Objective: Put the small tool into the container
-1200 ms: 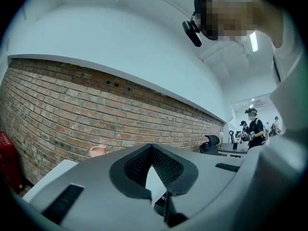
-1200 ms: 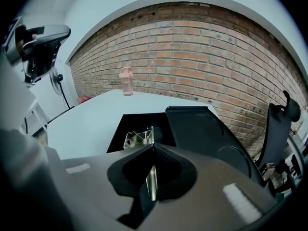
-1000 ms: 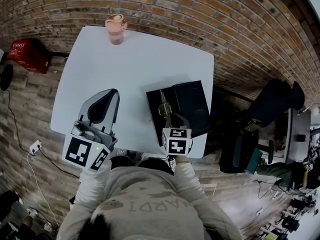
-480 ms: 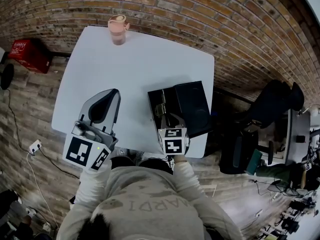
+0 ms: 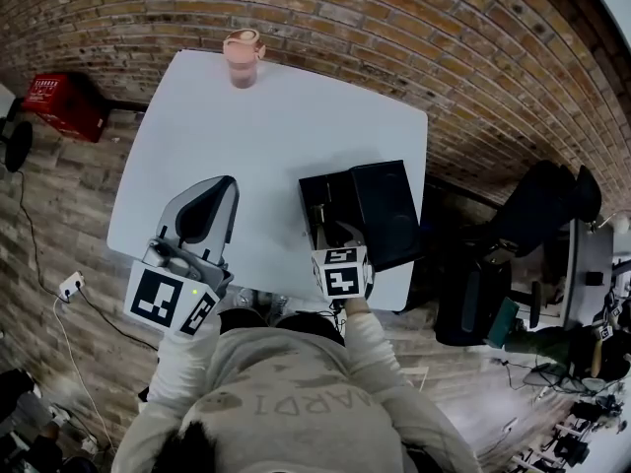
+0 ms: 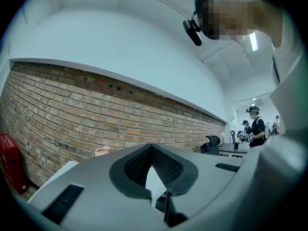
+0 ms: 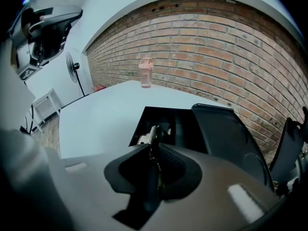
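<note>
A black container lies open on the white table, its lid folded out to the right. A small metal tool lies in the container's near left part. Its near end is at the tips of my right gripper, whose jaws are opening and no longer press on it. From the head view, the right gripper hangs over the container's near edge, with the tool just ahead. My left gripper rests at the table's front left, shut and holding nothing, as the left gripper view confirms.
A pink lidded cup stands at the table's far edge, also in the right gripper view. A brick wall runs behind the table. A red box sits on the floor to the left and a dark office chair to the right.
The right gripper has edged slightly back over the container's near left part, and the tool now lies lower in the container. The left gripper has not moved.
</note>
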Available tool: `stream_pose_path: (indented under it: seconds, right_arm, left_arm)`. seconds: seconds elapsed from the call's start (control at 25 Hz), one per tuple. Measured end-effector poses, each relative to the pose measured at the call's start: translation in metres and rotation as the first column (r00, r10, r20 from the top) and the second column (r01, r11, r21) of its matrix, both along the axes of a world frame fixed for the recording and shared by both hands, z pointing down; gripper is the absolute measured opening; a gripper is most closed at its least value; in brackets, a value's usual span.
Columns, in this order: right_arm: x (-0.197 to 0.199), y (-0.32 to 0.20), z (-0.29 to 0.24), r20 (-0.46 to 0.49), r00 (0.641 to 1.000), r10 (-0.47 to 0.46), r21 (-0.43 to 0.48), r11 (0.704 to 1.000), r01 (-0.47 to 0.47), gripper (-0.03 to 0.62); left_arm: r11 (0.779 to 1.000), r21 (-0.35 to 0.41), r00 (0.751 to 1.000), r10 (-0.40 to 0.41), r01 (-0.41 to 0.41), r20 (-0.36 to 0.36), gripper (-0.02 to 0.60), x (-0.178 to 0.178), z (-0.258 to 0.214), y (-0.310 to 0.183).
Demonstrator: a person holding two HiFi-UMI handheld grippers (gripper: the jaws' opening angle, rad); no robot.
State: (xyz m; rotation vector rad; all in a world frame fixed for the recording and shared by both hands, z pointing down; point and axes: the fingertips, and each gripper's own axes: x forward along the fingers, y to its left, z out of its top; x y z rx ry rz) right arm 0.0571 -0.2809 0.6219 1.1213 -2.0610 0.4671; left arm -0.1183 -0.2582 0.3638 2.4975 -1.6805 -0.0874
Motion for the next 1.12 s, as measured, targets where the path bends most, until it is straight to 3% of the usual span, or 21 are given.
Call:
stream_pose_path:
  seconds: [0.76, 1.0, 1.04, 1.12]
  right_arm:
    - [-0.007, 0.002, 0.004, 0.107, 0.994, 0.001, -0.036, 0.999, 0.003, 0.114]
    - [-0.008, 0.004, -0.01, 0.137, 0.99, 0.02, 0.01, 1.0, -0.021, 0.112]
    - [-0.008, 0.004, -0.014, 0.141, 0.99, 0.025, 0.021, 0.999, -0.028, 0.105]
    - [-0.004, 0.006, -0.024, 0.144, 0.989, 0.037, 0.053, 0.998, -0.045, 0.026]
  left_arm:
    - [1.0, 0.011, 1.0, 0.005, -0.005, 0.004, 0.005, -0.01, -0.008, 0.024]
    - [1.0, 0.023, 1.0, 0.017, -0.017, 0.006, 0.005, -0.013, -0.013, 0.032]
    - [0.999, 0.025, 1.0, 0.019, -0.02, 0.007, 0.005, -0.013, -0.014, 0.033]
    - [0.999, 0.029, 1.0, 0.027, -0.027, 0.008, 0.006, -0.012, -0.015, 0.036]
